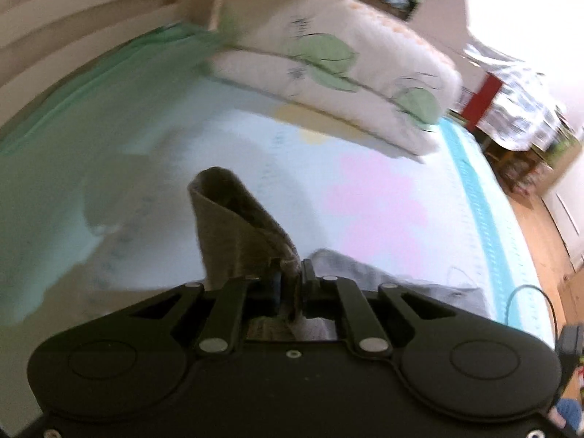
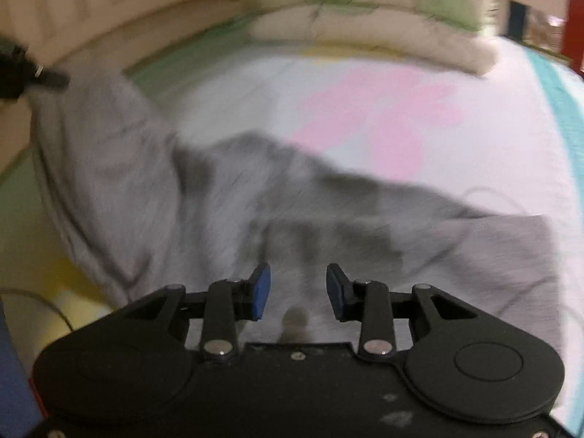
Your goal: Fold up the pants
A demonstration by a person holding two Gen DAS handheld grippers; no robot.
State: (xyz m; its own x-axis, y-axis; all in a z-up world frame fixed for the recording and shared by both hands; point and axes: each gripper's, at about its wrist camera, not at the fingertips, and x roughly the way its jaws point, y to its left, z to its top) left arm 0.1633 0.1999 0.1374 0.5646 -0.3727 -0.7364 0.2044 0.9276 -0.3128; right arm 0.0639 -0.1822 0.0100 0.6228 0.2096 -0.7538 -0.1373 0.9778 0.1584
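Observation:
Grey pants (image 2: 204, 204) lie rumpled across the bed sheet (image 2: 365, 116), seen blurred in the right wrist view. My left gripper (image 1: 290, 277) is shut on a fold of the grey pants (image 1: 233, 226), which stands up from its jaws above the bed; more grey cloth (image 1: 383, 273) lies below it to the right. My right gripper (image 2: 297, 292) is open and empty, hovering just above the pants. The left gripper also shows as a dark shape in the right wrist view (image 2: 22, 73), holding up the pants' far left end.
A folded white quilt with green leaves (image 1: 328, 58) sits at the head of the bed. A green blanket (image 1: 91, 84) lies along the left wall side. The bed's turquoise edge (image 1: 485, 219) drops to a wooden floor (image 1: 547, 226) with cluttered furniture. A thin cable (image 1: 529, 292) lies near that edge.

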